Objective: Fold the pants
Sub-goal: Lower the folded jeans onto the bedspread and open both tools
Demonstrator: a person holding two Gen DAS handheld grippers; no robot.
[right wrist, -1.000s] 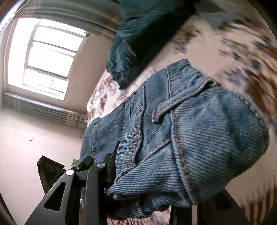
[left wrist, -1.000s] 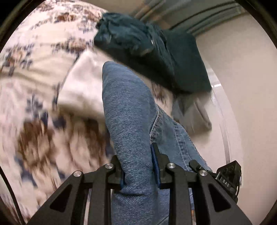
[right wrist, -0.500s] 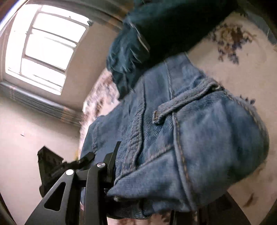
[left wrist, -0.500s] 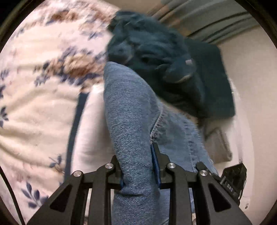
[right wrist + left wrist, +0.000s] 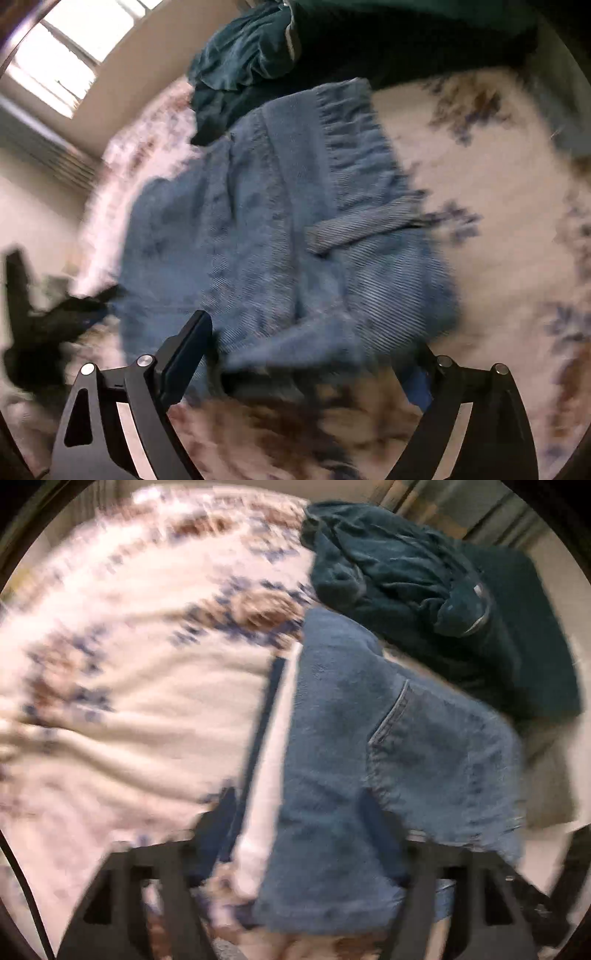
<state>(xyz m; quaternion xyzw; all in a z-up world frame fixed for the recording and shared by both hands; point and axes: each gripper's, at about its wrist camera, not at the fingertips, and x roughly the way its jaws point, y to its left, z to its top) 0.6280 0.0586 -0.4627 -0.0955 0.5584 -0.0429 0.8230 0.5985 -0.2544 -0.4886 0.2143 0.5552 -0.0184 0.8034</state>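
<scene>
Folded blue jeans (image 5: 351, 760) lie on the floral bedspread (image 5: 129, 686); they also show in the right wrist view (image 5: 280, 236) with the waistband and a belt loop facing me. My left gripper (image 5: 299, 823) is open, its jaws spread wide around the near edge of the jeans. My right gripper (image 5: 306, 354) is open too, its jaws wide apart just in front of the jeans' near fold. Both views are blurred by motion.
A pile of dark teal clothing (image 5: 424, 602) lies just beyond the jeans, also in the right wrist view (image 5: 295, 48). A white folded garment with a dark stripe (image 5: 266, 738) lies left of the jeans. A window (image 5: 62, 55) and wall are at the left.
Both grippers were shut on the jeans and held them up; now both have opened and the jeans lie on the bed. The cameras are pulling back.
</scene>
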